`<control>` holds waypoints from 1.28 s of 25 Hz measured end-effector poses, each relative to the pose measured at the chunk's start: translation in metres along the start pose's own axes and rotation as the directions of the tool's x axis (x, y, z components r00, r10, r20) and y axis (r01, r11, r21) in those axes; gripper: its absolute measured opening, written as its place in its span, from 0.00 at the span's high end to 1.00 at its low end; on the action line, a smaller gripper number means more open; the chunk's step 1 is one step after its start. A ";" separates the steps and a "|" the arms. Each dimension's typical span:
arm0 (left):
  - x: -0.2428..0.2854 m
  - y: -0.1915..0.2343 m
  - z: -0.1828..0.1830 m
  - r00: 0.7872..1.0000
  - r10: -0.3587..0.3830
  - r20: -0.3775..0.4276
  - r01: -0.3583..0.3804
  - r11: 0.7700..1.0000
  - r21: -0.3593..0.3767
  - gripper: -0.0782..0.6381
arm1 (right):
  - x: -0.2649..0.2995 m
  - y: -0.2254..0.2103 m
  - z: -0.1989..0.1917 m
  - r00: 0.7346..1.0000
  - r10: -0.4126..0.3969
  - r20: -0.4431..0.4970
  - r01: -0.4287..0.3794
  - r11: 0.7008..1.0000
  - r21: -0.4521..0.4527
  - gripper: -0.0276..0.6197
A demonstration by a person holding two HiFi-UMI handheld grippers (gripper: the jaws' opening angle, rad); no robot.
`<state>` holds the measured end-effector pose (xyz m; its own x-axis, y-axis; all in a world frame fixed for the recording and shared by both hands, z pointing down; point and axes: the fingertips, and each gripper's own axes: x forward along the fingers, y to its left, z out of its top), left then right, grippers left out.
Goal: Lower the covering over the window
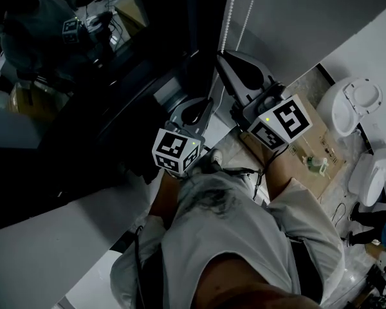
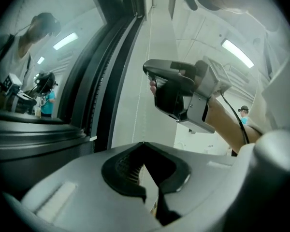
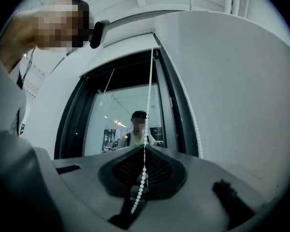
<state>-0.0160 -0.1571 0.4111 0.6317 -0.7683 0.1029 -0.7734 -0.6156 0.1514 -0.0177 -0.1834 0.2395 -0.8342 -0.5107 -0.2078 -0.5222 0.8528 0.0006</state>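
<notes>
bead chain (image 1: 228, 15): top cut off at edge | left gripper (image 2: 143, 144): grip on chain too faint

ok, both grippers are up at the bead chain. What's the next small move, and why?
Probably draw the right gripper straight down a little. Its fingers are shut on the bead chain, and the window glass is uncovered. The left gripper, lower down, looks shut on the chain too, so it may have to let go first.
</notes>
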 end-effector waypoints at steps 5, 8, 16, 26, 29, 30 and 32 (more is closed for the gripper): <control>-0.003 0.007 -0.019 0.999 0.007 -0.032 -0.008 0.999 -0.038 0.88 | -0.003 0.000 -0.028 0.999 -0.004 -0.049 0.006 1.000 0.031 0.93; -0.005 0.009 -0.028 0.999 0.012 -0.051 -0.014 0.999 -0.048 0.88 | -0.005 0.003 -0.049 0.996 -0.001 -0.089 0.005 0.999 0.050 0.93; -0.013 0.012 -0.030 0.998 0.028 -0.052 -0.029 0.999 -0.020 0.88 | -0.015 0.010 -0.081 0.991 -0.005 -0.133 0.018 0.995 0.102 0.93; -0.032 0.016 0.030 0.996 0.049 0.076 -0.054 0.997 0.057 0.78 | -0.015 0.021 -0.086 0.989 0.009 -0.145 0.004 0.996 0.091 0.93; -0.036 0.011 0.084 0.983 0.025 0.181 -0.042 0.995 0.089 0.79 | -0.017 0.023 -0.091 0.988 0.009 -0.156 0.005 0.996 0.086 0.93; -0.037 0.009 0.103 0.978 0.014 0.209 -0.037 0.994 0.106 0.78 | -0.017 0.024 -0.091 0.988 0.010 -0.157 0.003 0.996 0.087 0.93; -0.036 0.004 0.137 0.968 -0.015 0.252 -0.021 0.990 0.138 0.77 | -0.018 0.028 -0.089 0.987 0.016 -0.162 -0.003 0.997 0.081 0.93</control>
<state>-0.0491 -0.1554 0.2731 0.6094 -0.7785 -0.1503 -0.7862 -0.6178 0.0117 -0.0334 -0.1602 0.3305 -0.8602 -0.5078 -0.0465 -0.5036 0.8604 -0.0777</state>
